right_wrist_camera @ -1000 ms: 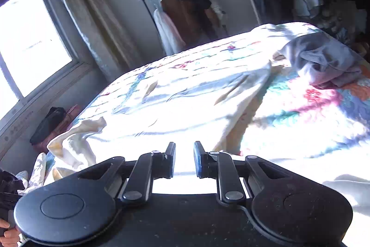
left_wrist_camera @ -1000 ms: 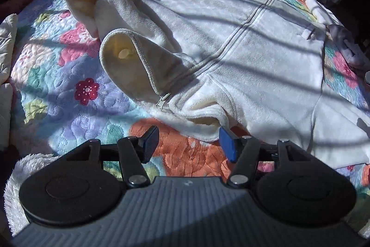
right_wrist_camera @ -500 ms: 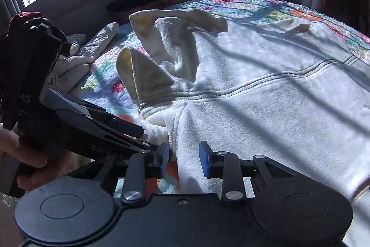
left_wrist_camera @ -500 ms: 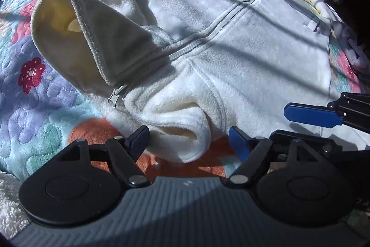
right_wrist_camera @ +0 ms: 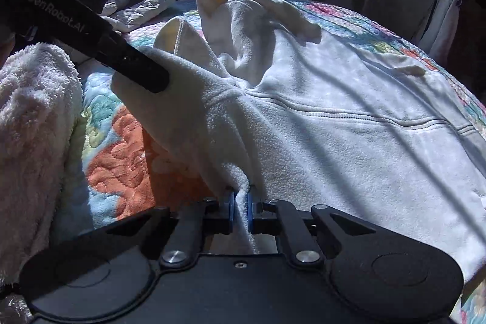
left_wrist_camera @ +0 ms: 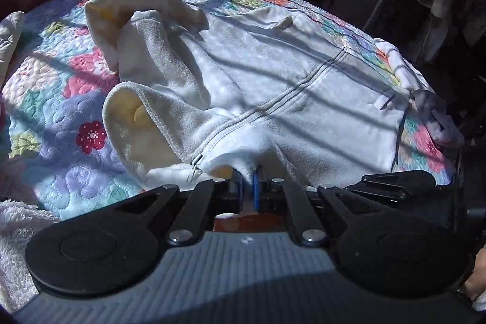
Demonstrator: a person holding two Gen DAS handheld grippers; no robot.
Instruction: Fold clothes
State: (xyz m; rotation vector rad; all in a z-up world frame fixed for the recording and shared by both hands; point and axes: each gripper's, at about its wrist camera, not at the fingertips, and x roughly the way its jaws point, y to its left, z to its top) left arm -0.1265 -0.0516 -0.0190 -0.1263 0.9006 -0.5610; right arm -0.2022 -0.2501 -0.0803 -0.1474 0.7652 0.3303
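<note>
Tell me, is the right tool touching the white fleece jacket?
Touching. The right wrist view shows the right tool pinching a fold of the white fleece jacket between its blue pads.

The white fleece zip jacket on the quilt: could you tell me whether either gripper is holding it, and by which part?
Both hold the white fleece zip jacket: left gripper pinches its near edge beside the zip; right gripper pinches a fold alongside.

A cream-white fleece zip-up hoodie (left_wrist_camera: 273, 99) showed a pale yellow lining inside its hood. Under it, the quilted floral bedspread (left_wrist_camera: 60, 117) carried red, pink, orange, lilac and light-blue flowers. At nine o'clock lay a fluffy white plush blanket (right_wrist_camera: 33, 117). Both black grippers had blue pads (right_wrist_camera: 232, 208).
</note>
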